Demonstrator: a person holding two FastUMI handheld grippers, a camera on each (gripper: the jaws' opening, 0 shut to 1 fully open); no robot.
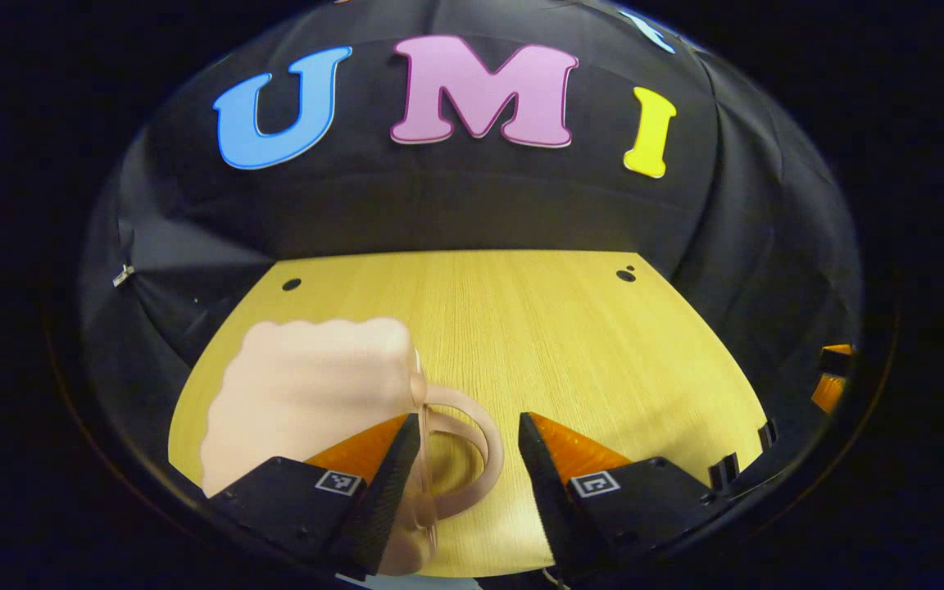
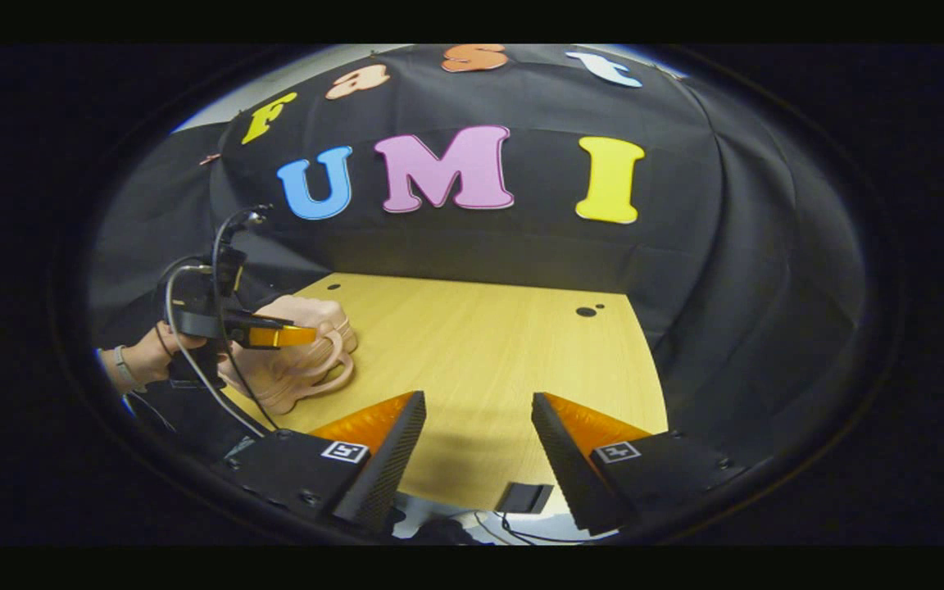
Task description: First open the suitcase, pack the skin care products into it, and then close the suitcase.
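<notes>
The small pale pink suitcase (image 1: 308, 393) with a looped handle (image 1: 472, 447) sits at the left edge of the light wooden table (image 1: 587, 344), its handle between the left gripper's (image 1: 468, 459) spread fingers, while the right gripper (image 2: 478, 447), also spread and empty, hangs well apart.

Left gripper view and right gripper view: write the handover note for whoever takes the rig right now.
Left tongs: open, straddling the suitcase's loop handle, not clamped on it.
Right tongs: open, holding nothing, above the light wooden table.
Small pale pink suitcase: lying on the table, apparently closed.
Done: nothing, as far as things lie.
Left: open the suitcase, pack the skin care products, close it.
</notes>
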